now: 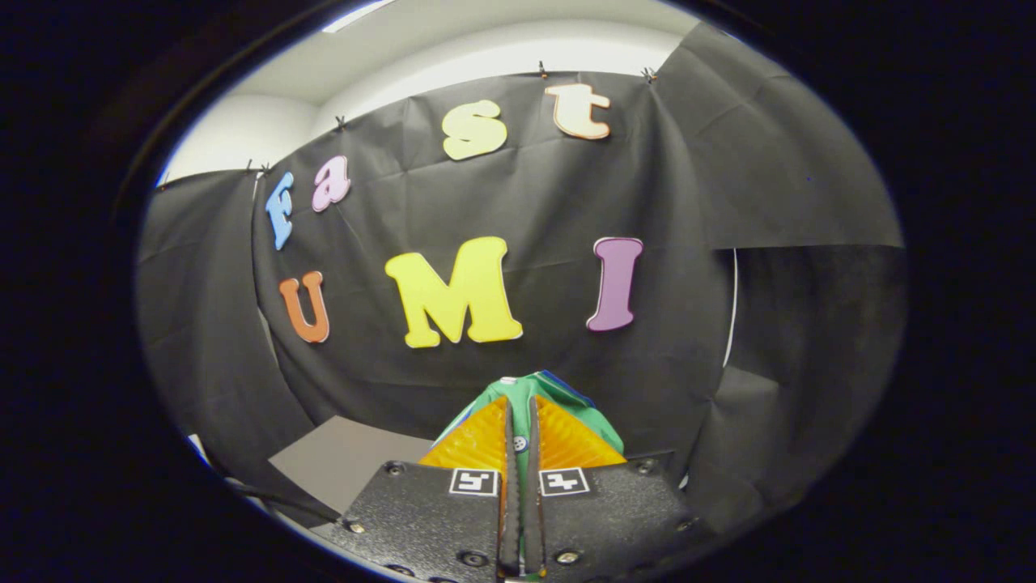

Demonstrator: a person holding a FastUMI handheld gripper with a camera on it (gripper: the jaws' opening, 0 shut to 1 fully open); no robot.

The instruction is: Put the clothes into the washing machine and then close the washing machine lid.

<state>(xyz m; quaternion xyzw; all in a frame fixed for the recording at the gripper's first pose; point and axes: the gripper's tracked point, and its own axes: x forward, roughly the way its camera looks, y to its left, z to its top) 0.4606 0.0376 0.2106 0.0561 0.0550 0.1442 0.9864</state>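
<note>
- A grey bench (pixel 340 465) sat low down, off to the left of the tongs.
- The tongs (pixel 522 409) were squeezed tight on a green piece of clothes (pixel 534 389), held up in the air.
- A black cloth wall (pixel 728 202) hung behind.
- I think the clothes were not in the washer yet. The lid was not closed yet either.

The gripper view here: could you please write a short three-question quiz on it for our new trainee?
1. True or false: the gripper is shut on the green garment.
2. What lies beyond the fingers: A) black cloth wall, B) open window?
3. Which surface sits low beside the fingers?

Key: 1. True, the fabric is pinched between both fingers. 2. A. 3. A grey flat surface.
</note>
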